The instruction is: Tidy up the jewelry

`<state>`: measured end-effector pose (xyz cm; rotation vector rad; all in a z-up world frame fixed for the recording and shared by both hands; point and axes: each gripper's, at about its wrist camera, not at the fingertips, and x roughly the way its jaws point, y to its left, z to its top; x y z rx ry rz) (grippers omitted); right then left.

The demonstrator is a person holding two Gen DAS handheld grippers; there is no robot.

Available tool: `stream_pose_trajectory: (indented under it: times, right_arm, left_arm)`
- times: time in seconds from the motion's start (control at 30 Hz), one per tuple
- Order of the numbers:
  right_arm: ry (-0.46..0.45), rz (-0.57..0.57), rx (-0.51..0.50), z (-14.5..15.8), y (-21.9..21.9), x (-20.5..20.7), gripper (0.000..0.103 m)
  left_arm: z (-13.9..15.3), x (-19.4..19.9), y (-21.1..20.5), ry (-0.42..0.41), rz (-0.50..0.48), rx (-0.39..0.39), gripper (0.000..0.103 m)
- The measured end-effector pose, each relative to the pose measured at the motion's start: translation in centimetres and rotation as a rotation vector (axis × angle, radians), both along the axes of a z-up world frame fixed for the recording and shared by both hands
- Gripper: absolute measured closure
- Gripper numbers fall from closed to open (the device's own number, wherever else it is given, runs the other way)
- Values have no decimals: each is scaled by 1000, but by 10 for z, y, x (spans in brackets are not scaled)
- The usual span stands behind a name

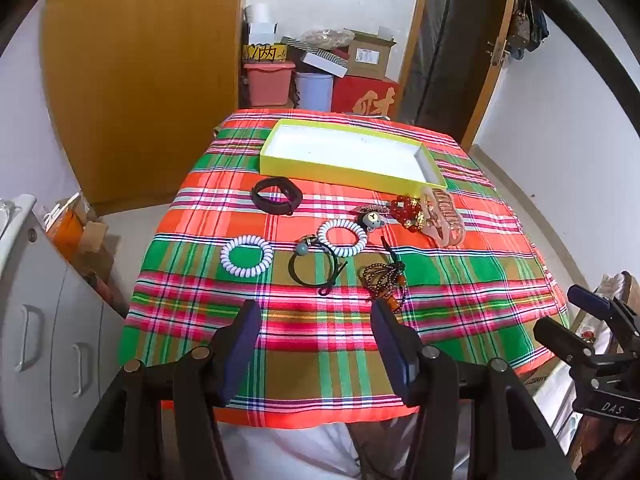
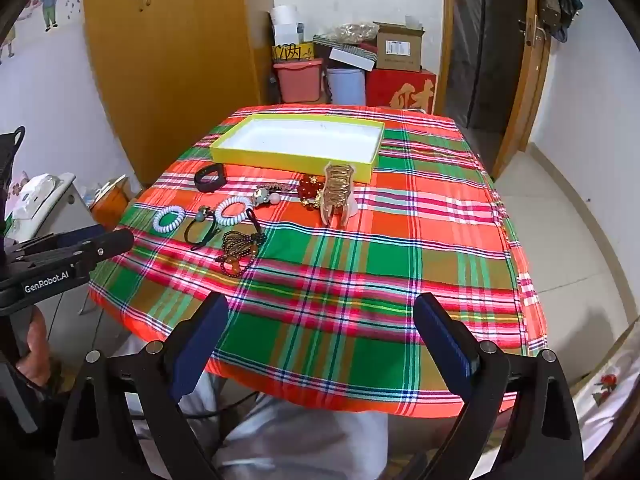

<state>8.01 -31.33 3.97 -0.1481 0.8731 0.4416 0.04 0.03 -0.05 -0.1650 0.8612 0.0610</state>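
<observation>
A yellow tray [image 1: 280, 162] with a white inside stands empty at the far side of the plaid table; it also shows in the right wrist view [image 2: 280, 156]. In front of it lie a dark bracelet [image 1: 275, 195], two white coil hair ties [image 1: 246, 256] [image 1: 342, 237], a black hair tie [image 1: 314, 270], a bear charm [image 1: 370, 218], red beads [image 1: 406, 208], a pink hair claw [image 1: 442, 216] and a brown beaded piece [image 1: 382, 276]. My left gripper [image 1: 316, 320] is open above the near table edge. My right gripper [image 2: 320, 316] is open and empty, right of the items.
The plaid cloth [image 2: 400, 240] covers the table. A wooden wardrobe [image 1: 140, 60] stands behind on the left, boxes and bins [image 1: 320, 76] in the corner, a door [image 2: 528, 80] on the right, a grey cabinet [image 1: 52, 320] at the left.
</observation>
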Motion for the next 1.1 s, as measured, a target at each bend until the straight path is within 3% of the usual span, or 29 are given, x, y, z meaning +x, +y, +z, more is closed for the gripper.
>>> stream_pose_trajectory:
  times: [0.57,0.7,1.1]
  right_arm:
    - [10,23,27,2,3,13,9]
    - [33,34,41,-3,3,20,9]
    - [61,28,33,-13,9,28,9]
  left_arm:
    - [-11,6,10,-7,-30,-24,46]
    - [-15,6,19,1,-13,-71,46]
    - [-24,19,19,19,23,-19,46]
